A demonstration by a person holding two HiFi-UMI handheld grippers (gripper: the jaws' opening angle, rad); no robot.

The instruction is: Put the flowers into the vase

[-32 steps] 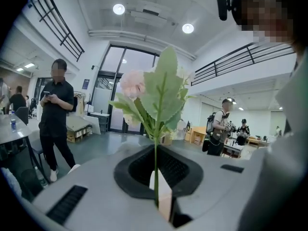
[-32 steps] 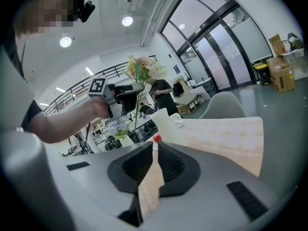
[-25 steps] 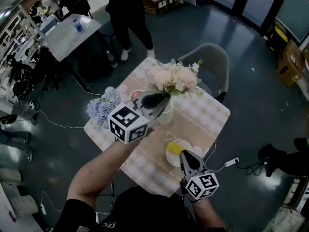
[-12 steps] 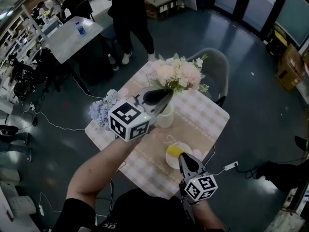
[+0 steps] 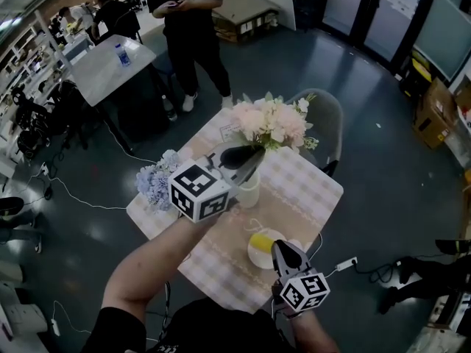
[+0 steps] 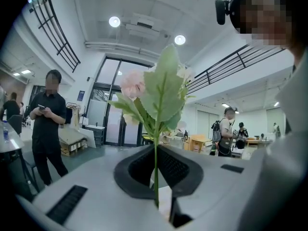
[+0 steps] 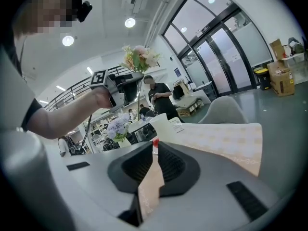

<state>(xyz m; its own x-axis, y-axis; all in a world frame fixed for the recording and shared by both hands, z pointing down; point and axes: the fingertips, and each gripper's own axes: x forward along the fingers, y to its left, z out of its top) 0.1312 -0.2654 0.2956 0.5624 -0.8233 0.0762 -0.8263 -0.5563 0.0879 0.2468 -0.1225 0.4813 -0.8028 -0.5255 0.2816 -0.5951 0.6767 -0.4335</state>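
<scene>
My left gripper is shut on the thin green stem of a pink and cream flower bunch. The bunch stands upright above the jaws, its leaf and bloom filling the left gripper view. A white vase stands on the table right below that gripper. The right gripper view shows the held pink bunch high above the vase. A blue flower bunch lies at the table's left edge. My right gripper hovers shut near the table's front, with nothing seen held.
The small table has a checked cloth. A white plate with a yellow thing sits just ahead of the right gripper. A grey chair stands behind the table. A person in black stands farther back, beside another table.
The left gripper has risen a little with the pink flowers, staying above the vase. The right gripper has kept its place by the plate.
</scene>
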